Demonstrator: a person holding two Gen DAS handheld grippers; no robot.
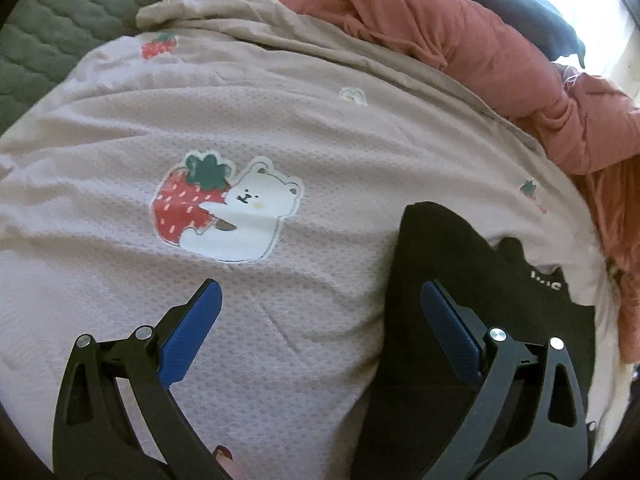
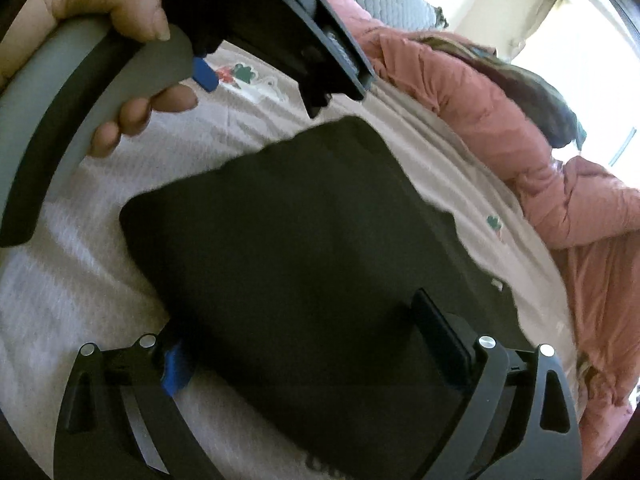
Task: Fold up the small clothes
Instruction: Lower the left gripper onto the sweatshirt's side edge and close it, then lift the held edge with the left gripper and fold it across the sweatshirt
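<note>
Folding looks nearly done, I judge: left gripper (image 1: 320,336) hangs spread and empty over the bedcover (image 1: 280,120), right gripper (image 2: 316,344) spread astride the black garment (image 2: 288,232), lying squared on it. Next likely pressing or regripping. Pink quilt (image 2: 500,120) and bright window beyond.

The black garment (image 2: 304,240) runs off the bottom edge of the right wrist view, its white lettering cut off there. It hides most of the right gripper's (image 2: 316,344) blue pad (image 2: 175,372). In the left wrist view, its print (image 1: 546,282) is too small to read.
</note>
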